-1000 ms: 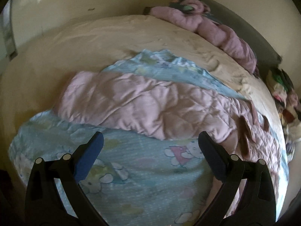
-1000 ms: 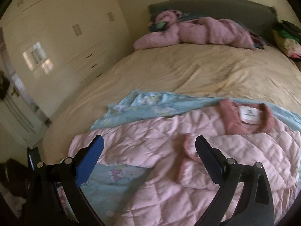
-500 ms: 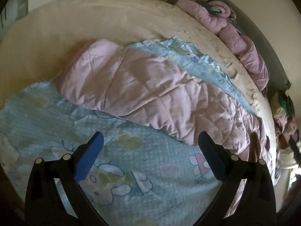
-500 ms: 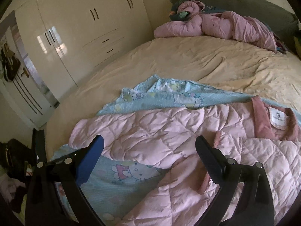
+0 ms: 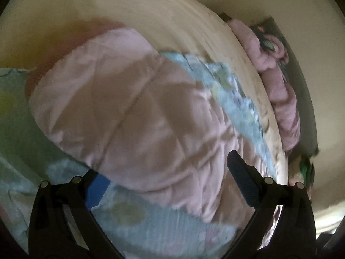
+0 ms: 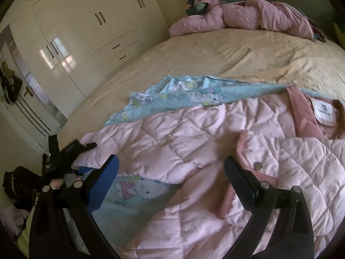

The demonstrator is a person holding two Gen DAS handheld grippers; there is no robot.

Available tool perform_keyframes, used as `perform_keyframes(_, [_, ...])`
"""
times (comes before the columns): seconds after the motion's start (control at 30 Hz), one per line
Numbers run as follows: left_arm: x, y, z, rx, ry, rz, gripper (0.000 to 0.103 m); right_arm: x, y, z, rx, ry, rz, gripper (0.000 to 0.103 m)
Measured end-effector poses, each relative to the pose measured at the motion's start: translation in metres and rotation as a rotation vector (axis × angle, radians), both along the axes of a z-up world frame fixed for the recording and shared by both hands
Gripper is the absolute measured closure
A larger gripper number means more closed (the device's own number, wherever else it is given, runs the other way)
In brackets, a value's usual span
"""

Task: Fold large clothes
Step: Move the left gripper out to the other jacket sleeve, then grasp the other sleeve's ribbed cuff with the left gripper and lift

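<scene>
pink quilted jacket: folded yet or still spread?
Partly folded. The pink quilted jacket lies over the cartoon-print blanket with a sleeve crossing it; collar label still exposed.

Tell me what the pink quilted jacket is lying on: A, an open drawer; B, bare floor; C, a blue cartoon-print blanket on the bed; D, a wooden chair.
C: the pink quilted jacket lies on the blue cartoon-print blanket spread over the bed.

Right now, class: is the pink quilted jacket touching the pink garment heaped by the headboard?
Apart. The right wrist view shows bare beige bedsheet between the pink quilted jacket and the pink garment heaped by the headboard.
</scene>
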State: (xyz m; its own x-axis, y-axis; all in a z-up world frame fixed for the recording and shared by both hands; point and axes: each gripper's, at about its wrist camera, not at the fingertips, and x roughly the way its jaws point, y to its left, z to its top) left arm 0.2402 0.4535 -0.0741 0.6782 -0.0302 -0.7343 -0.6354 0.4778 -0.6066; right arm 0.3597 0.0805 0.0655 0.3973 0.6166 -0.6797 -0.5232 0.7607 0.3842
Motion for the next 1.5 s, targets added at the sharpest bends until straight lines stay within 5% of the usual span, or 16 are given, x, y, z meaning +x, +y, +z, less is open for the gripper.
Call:
perform_keyframes(0.03, [-0.001,0.004,0.003,0.023,0.004,0.026,0.028,0.000,-0.006,0.000,0.002,0.003,-0.009,0.006])
perform_keyframes(0.07, [-0.002,0.006,0.006,0.047,0.010,0.045,0.056,0.000,-0.011,0.000,0.009,0.006,-0.016,0.006])
perform_keyframes(0.17, [-0.006,0.011,0.017,0.056,-0.034,0.037,0.073,-0.003,-0.030,0.003,0.022,0.006,-0.047,0.006])
perform_keyframes(0.5, [-0.024,-0.037,0.139,0.305,-0.188,-0.039,0.084,-0.028,-0.103,0.022,0.082,0.000,-0.136,0.006])
perform_keyframes(0.77, [-0.025,-0.102,0.215,0.431,-0.273,-0.118,0.088,-0.051,-0.167,0.047,0.138,-0.018,-0.212,0.006])
perform_keyframes(1.03, [-0.014,-0.174,0.257,0.505,-0.337,-0.205,0.089,-0.076,-0.226,0.064,0.190,-0.045,-0.283,0.006])
perform_keyframes(1.5, [0.003,-0.283,0.268,0.597,-0.396,-0.404,0.089,-0.111,-0.308,0.052,0.270,-0.032,-0.382,0.006])
